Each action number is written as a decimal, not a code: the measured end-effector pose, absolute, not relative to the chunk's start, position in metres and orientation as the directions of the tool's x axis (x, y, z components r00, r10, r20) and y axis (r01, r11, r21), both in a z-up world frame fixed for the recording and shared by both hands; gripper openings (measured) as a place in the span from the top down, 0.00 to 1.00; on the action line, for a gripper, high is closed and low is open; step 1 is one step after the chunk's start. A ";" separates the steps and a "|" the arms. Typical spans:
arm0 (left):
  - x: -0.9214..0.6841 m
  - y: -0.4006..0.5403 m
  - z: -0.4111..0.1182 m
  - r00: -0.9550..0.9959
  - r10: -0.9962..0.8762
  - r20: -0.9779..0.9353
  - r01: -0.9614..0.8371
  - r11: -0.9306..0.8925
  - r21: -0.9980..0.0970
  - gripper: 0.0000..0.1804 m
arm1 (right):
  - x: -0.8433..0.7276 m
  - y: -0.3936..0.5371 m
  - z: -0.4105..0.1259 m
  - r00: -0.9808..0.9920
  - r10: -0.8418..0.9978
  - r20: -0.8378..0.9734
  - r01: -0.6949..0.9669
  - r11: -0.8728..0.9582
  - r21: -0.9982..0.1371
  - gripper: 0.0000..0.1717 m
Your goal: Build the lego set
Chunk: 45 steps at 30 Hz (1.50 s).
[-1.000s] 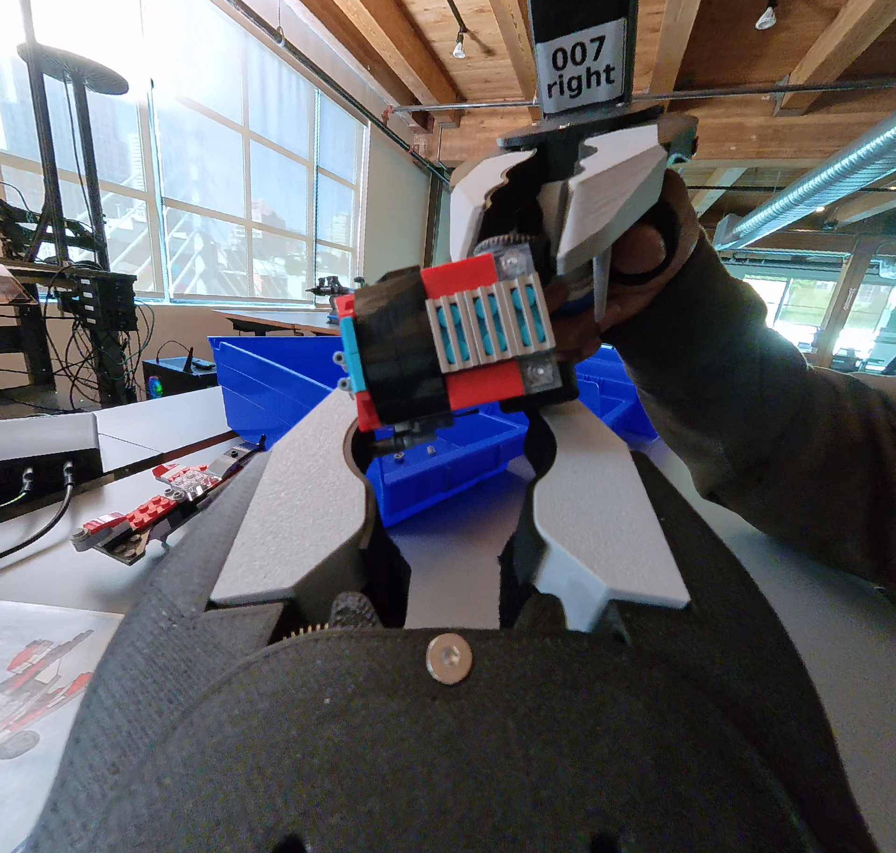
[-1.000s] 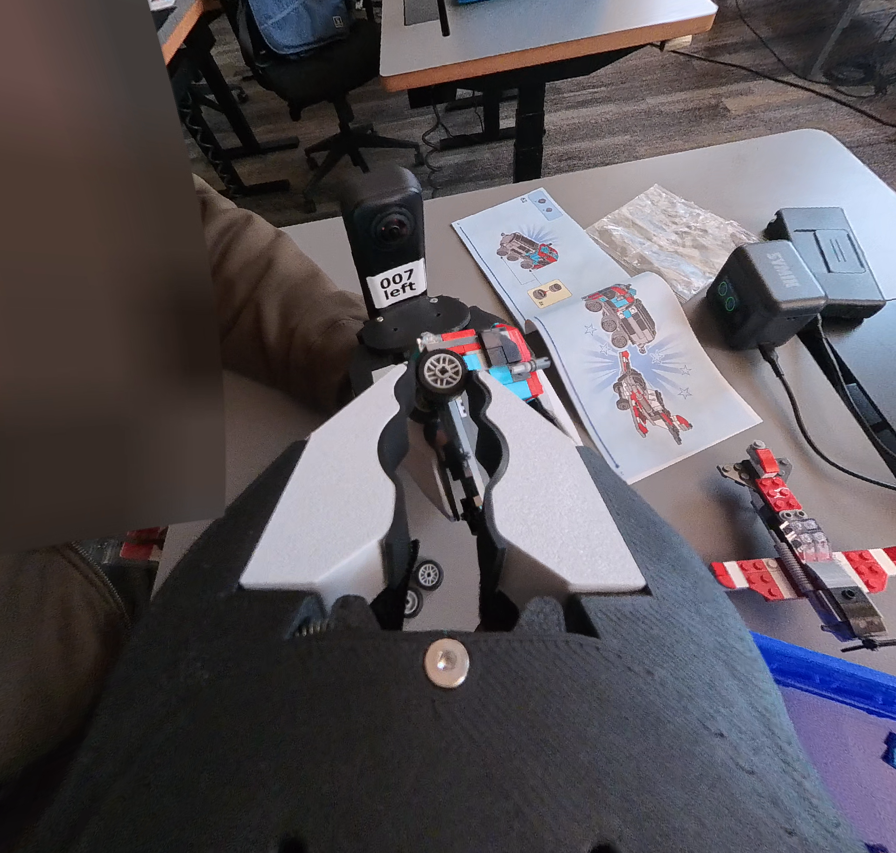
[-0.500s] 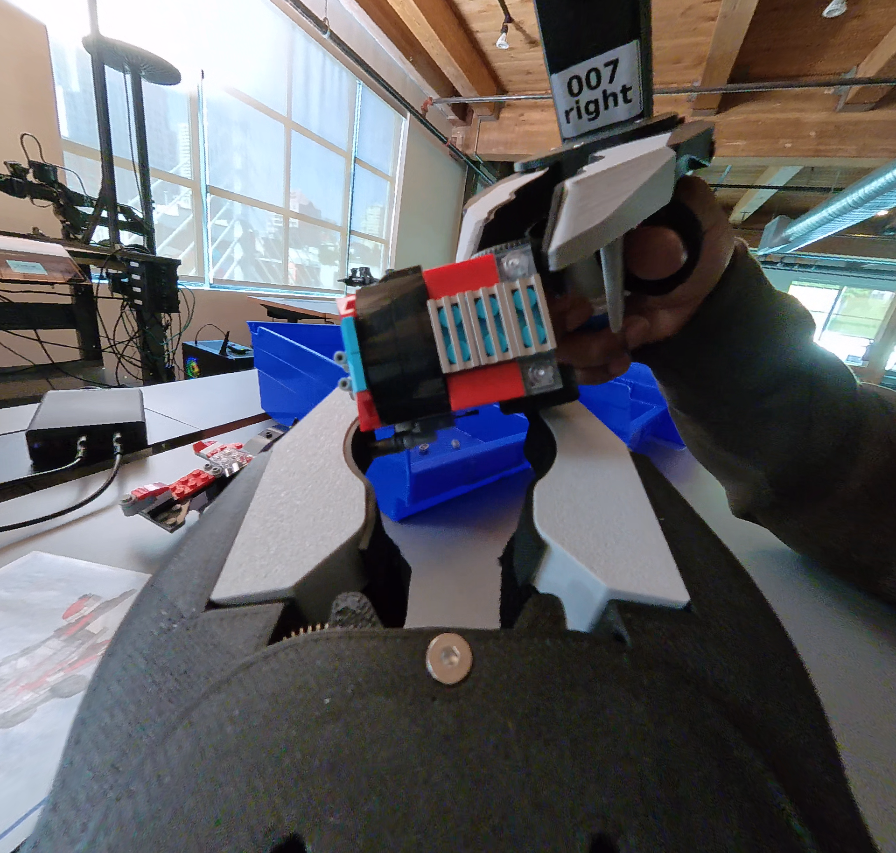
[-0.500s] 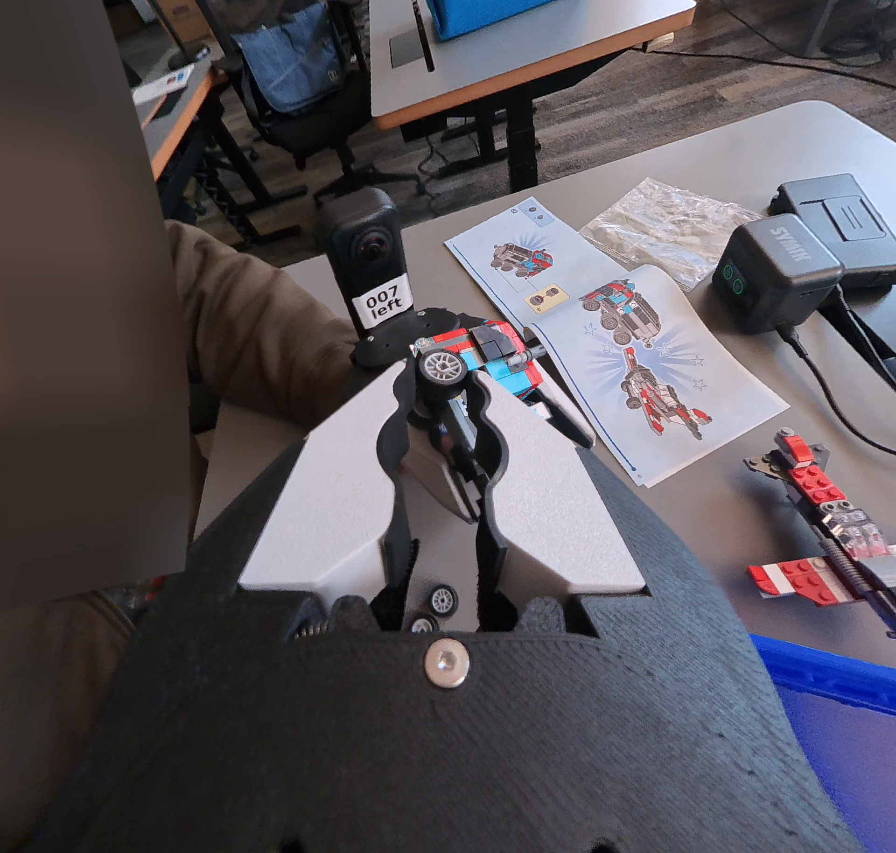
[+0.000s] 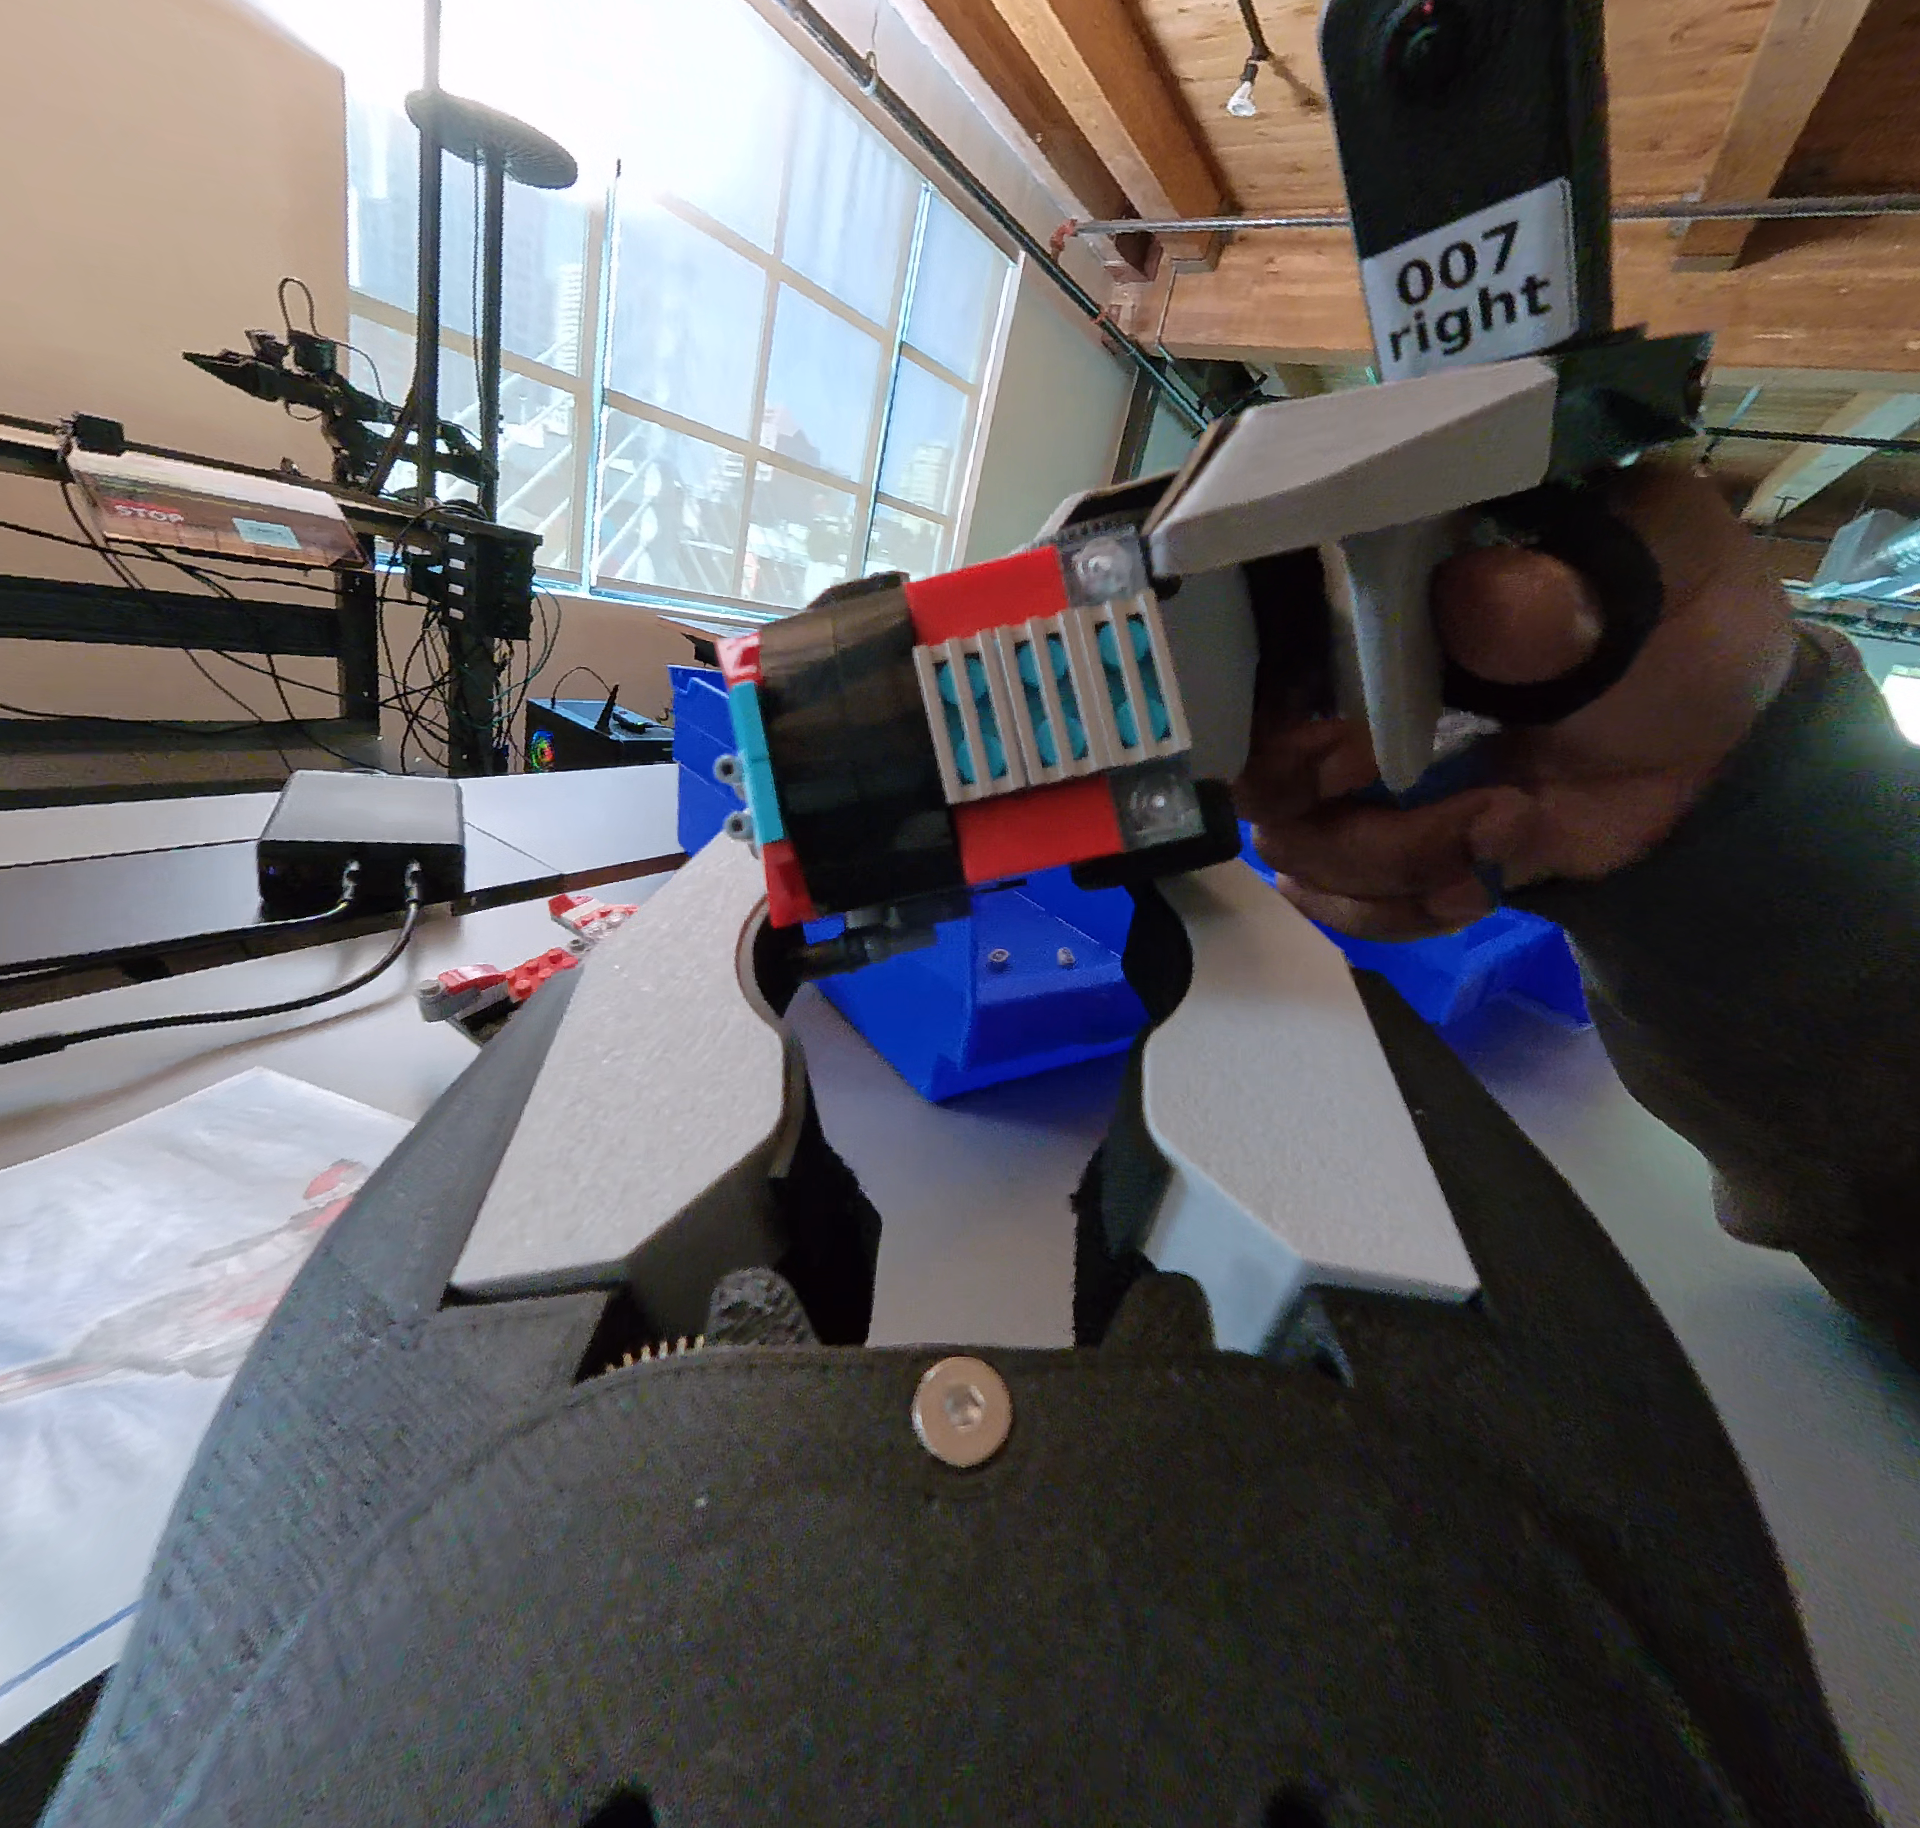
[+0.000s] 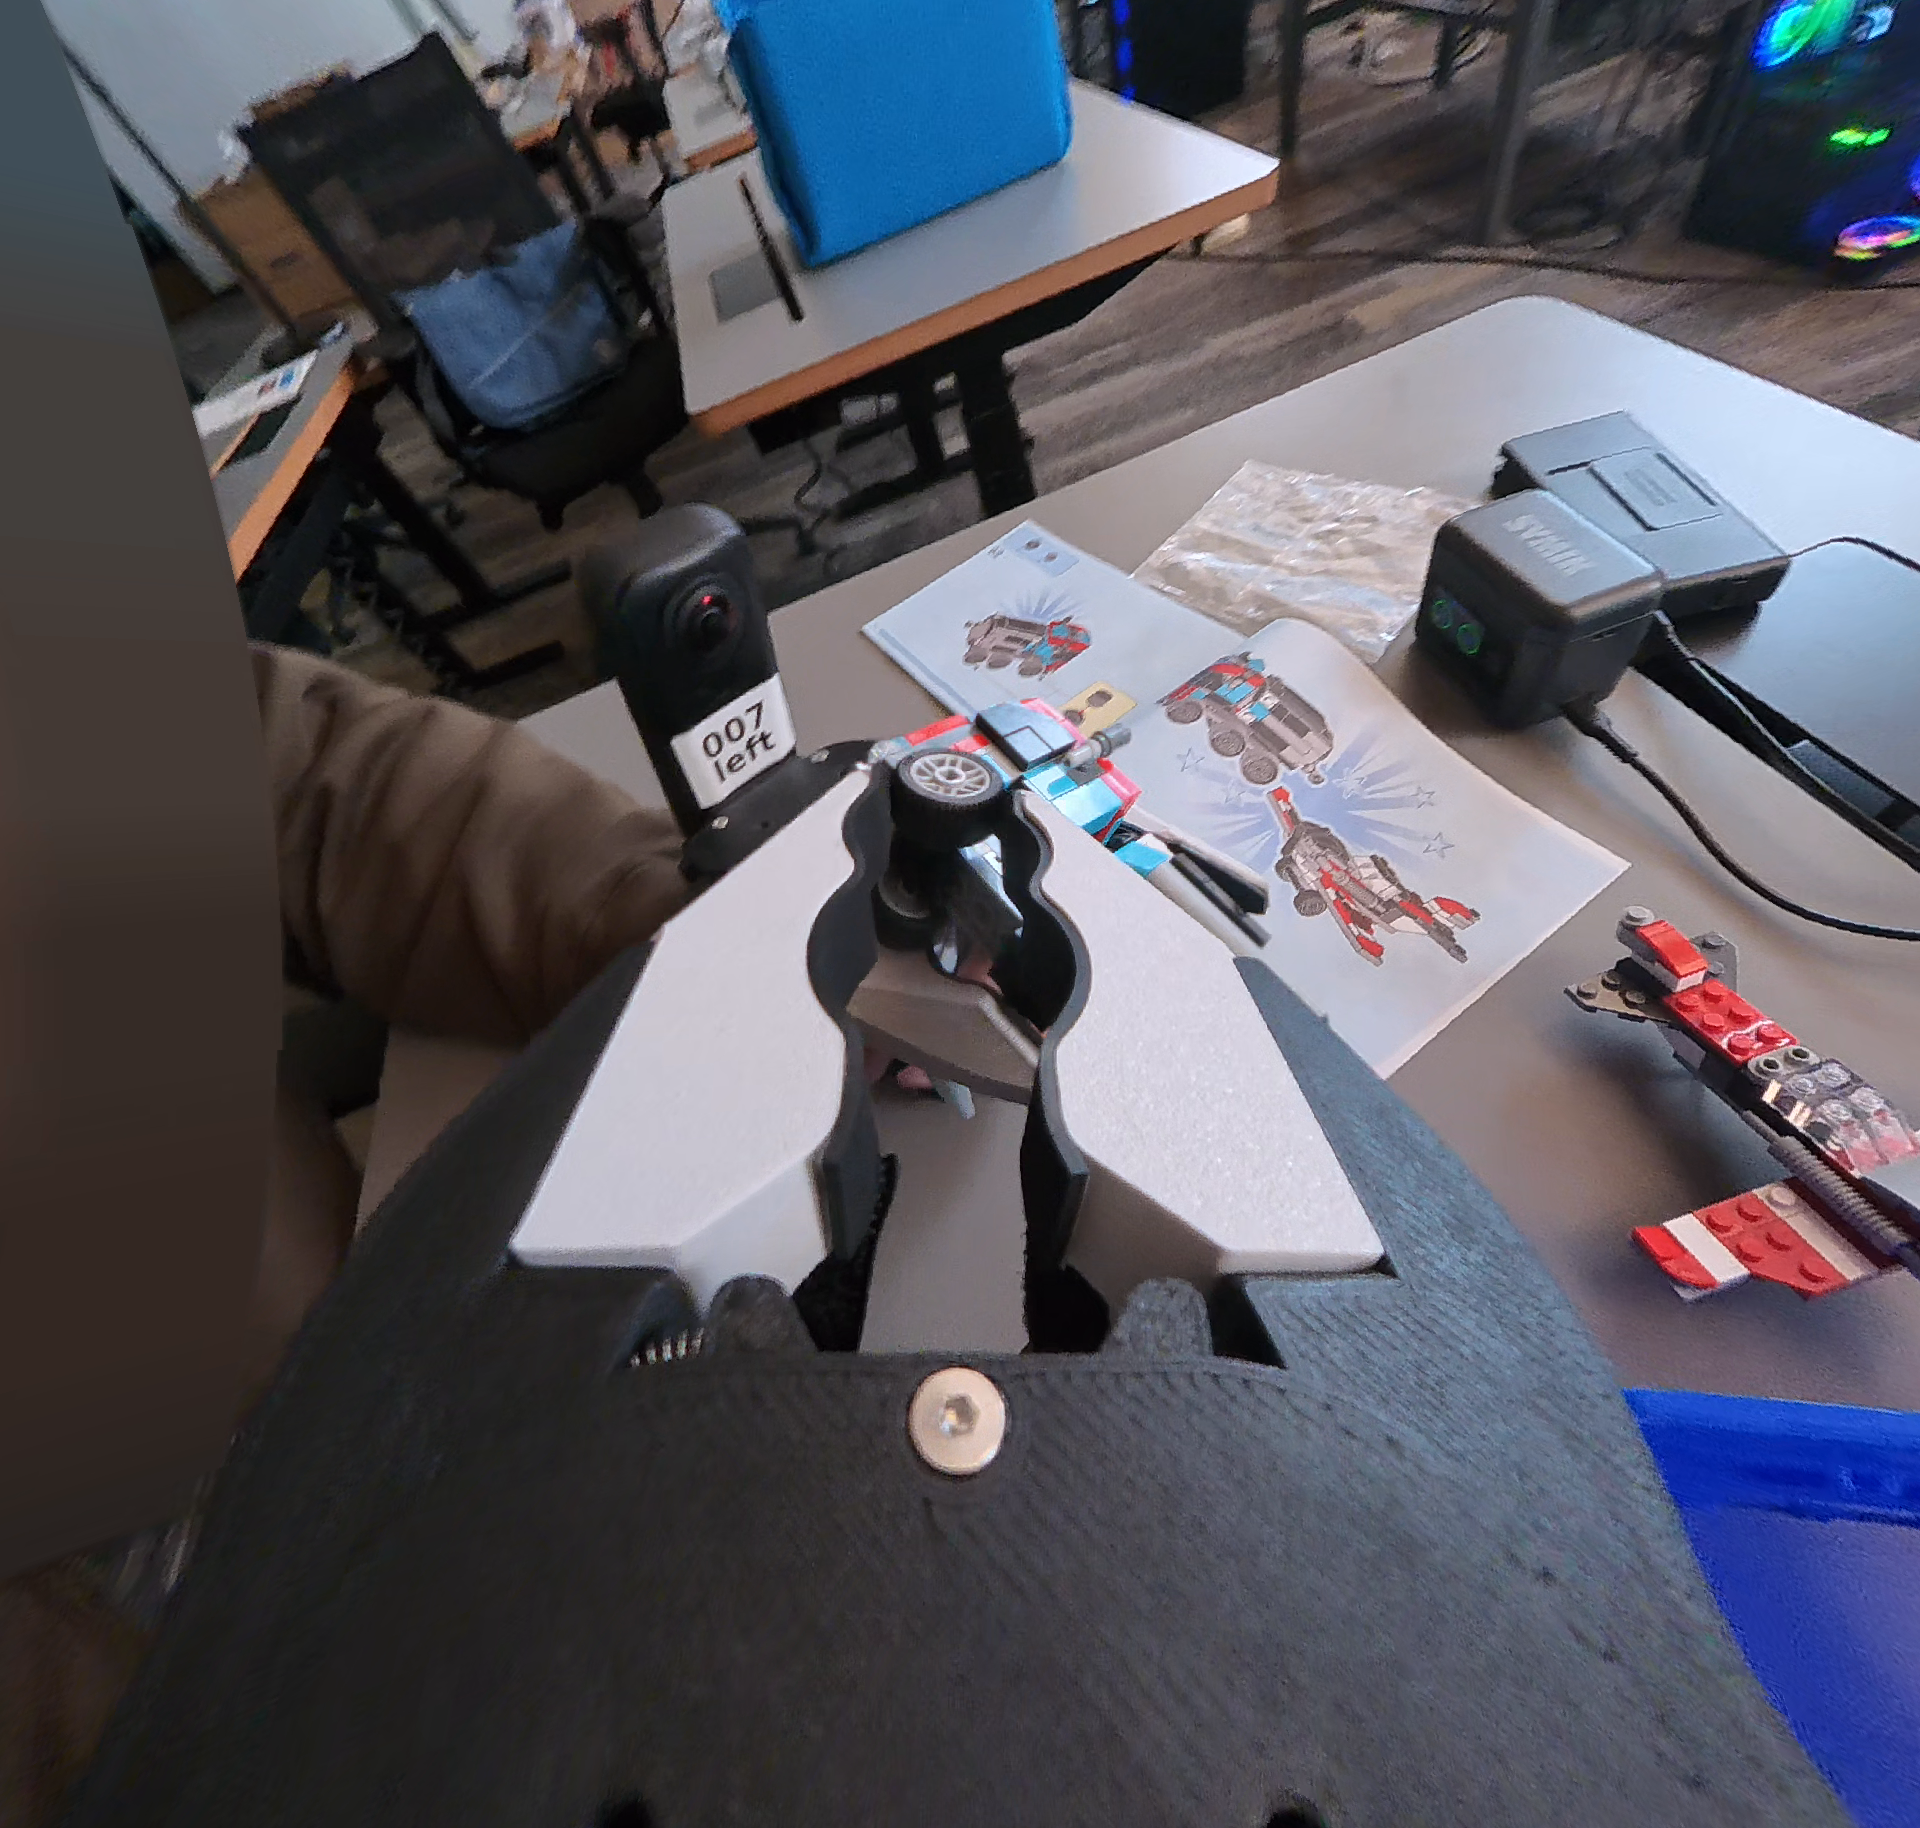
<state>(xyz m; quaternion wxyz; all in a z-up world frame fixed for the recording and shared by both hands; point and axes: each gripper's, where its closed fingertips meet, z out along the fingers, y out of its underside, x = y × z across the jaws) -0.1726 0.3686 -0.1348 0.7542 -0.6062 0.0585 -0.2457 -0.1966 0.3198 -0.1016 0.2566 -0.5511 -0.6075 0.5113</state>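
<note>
Brick-built toy truck [image 5: 966,739], red, black and teal with a grey grille, is held up off the table between both grippers. Left gripper [image 5: 961,931] has its fingers spread wide around the truck's underside, pads against it on both sides. Right gripper [image 6: 951,802] is nearly closed, its pads pinching a small black wheel with grey rim [image 6: 945,776] right against the truck.

Behind the truck sit blue bins [image 5: 997,1009]. On the grey table [image 6: 1455,396]: an open instruction booklet [image 6: 1351,822], a clear plastic bag [image 6: 1299,542], black boxes with cables [image 6: 1538,604], and a red-and-white brick plane part [image 6: 1766,1103].

The truck's far side is hidden by the right gripper's fingers. Whether the wheel is already attached, can't tell. Blurred patch covers the left edge of the right wrist view.
</note>
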 end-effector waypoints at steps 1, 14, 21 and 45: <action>-0.175 0.369 -0.135 0.875 -0.433 0.215 0.303 0.145 -0.942 0.66 | -0.198 0.320 -0.102 -0.250 0.933 -0.257 0.397 -0.143 -0.906 0.87; -0.179 0.369 -0.134 0.883 -0.416 0.218 0.307 0.159 -0.938 0.66 | -0.202 0.321 -0.101 -0.207 0.927 -0.312 0.281 -0.249 -0.927 0.87; -0.180 0.368 -0.132 0.885 -0.412 0.216 0.310 0.175 -0.935 0.66 | -0.202 0.320 -0.100 -0.178 0.934 -0.310 0.249 -0.262 -0.933 0.86; -0.186 0.367 -0.126 0.904 -0.381 0.196 0.296 0.226 -0.928 0.66 | -0.205 0.318 -0.096 -0.091 0.951 -0.295 0.066 -0.289 -0.955 0.86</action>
